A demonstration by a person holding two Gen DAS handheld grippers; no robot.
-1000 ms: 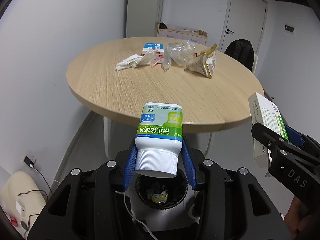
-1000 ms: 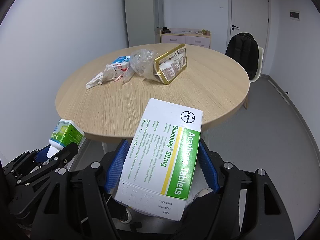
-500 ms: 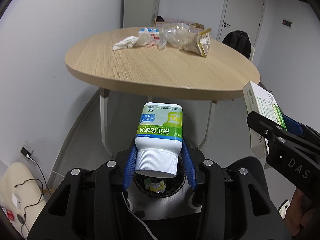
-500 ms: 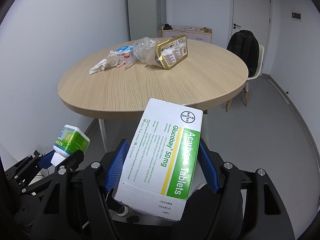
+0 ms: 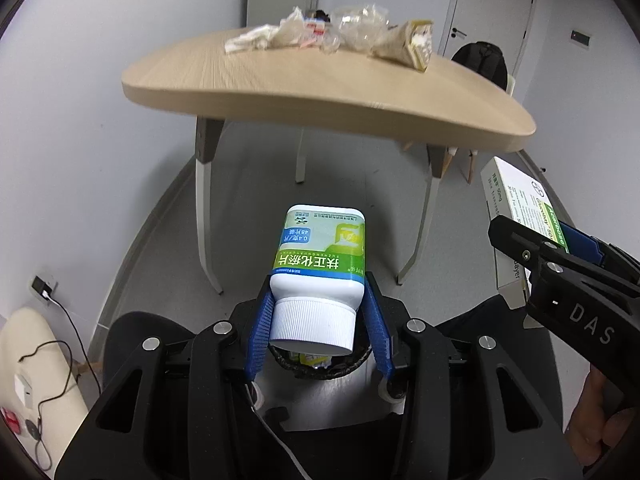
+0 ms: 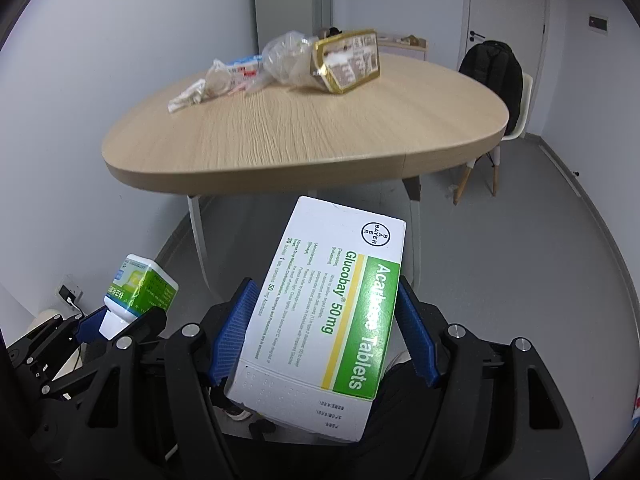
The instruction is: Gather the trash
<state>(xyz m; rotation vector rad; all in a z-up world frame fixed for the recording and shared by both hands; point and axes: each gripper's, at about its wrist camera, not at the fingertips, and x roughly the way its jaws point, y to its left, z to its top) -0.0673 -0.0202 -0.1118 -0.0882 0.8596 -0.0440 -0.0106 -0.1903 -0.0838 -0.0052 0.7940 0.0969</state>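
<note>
The left gripper (image 5: 318,330) has its blue ribbed fingers closed on the ribbed white cap of a white plastic pill bottle with a green-and-blue label (image 5: 320,250), held cap toward the camera. Only the left wrist view shows what lies under it: the round black rim of a lined trash bin (image 5: 356,366) at 6 o'clock of the bottle, with a yellow-green scrap inside. That view also catches the right gripper (image 5: 560,264) at 3 o'clock, its black body lettered "DAS", and a bit of the person's hand (image 5: 600,420) behind it.

The right gripper (image 6: 324,332) clamps a flat white cardboard medicine box with a green band and yellow stripe (image 6: 328,300) by its long edges. Only the right wrist view shows its face: the round "BAYER" cross, "Glucobay 50 mg", "Acarbose Tablets" in white on green, and "30 tablets"; the finer lines are too small to read. The bottle (image 6: 140,284) appears at 9 o'clock of the box, in the left gripper (image 6: 116,322). Its label carries Chinese characters and "0.4", seen upside down from the left wrist.

Beyond both, at 12 o'clock, a round light-wood table (image 6: 320,136) bears the remaining litter: a crumpled white tissue (image 6: 186,96), a small blue-and-white carton (image 6: 244,66), a crinkled clear plastic bag (image 6: 286,60), and a gold-edged snack wrapper (image 6: 348,62) whose printed back only the right view shows. A black backpack (image 6: 496,68) sits on a white chair at 2 o'clock.
</note>
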